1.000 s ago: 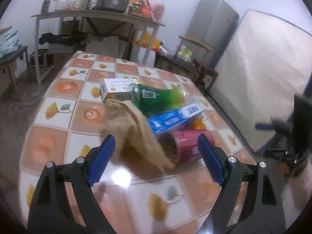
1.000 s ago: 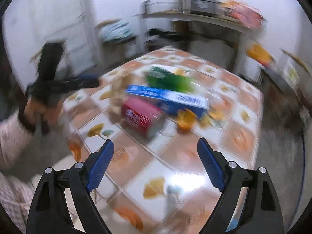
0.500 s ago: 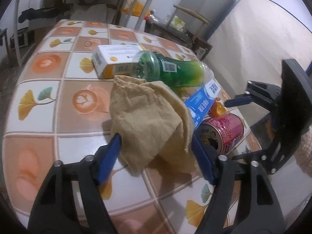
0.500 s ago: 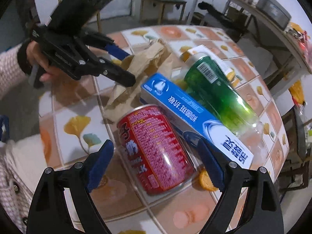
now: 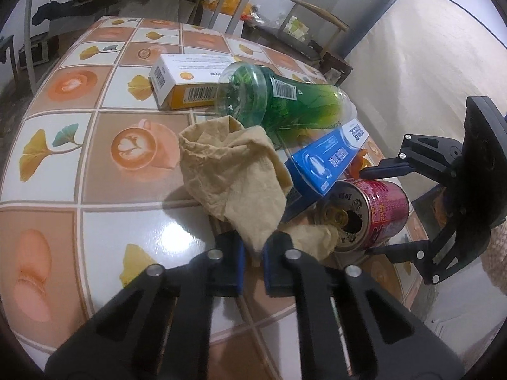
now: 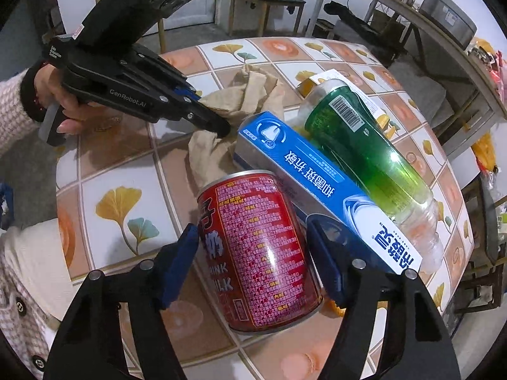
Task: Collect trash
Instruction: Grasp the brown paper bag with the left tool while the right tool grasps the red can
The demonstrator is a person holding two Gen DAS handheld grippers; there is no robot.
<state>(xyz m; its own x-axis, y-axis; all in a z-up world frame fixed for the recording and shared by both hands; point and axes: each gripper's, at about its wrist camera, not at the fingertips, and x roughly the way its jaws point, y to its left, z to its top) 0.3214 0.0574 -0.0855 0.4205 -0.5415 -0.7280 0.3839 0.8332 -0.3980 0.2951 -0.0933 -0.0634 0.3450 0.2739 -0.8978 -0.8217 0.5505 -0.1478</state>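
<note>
**Both tongs on the trash pile**

While my left gripper (image 5: 253, 255) pinches the near tail of the crumpled brown paper napkin (image 5: 236, 174), its blue pads drawn almost together on the paper, my right gripper (image 6: 253, 255) straddles the red milk-drink can (image 6: 258, 250). The right jaws sit on either side of the can, the left pad against its wall and the right pad close by its other side; I cannot tell whether they are truly clamped on it.

Seen from the right wrist camera, the can lies on its side right between my fingers, on the tiled tablecloth (image 6: 123, 212). Just beyond it at 1 o'clock rests the blue toothpaste box (image 6: 320, 183), lying slantwise and touching the can. Behind the box, further toward 1 o'clock, lies the green plastic bottle (image 6: 361, 148), also on its side, pressed along the box. At 11 o'clock the napkin spreads away from the can, with my left hand (image 6: 65, 101) and its tongs reaching in over it.

From the left wrist camera, past the napkin and bottle at 12 o'clock, a white and orange carton (image 5: 187, 82) lies flat against the bottle's base.
</note>
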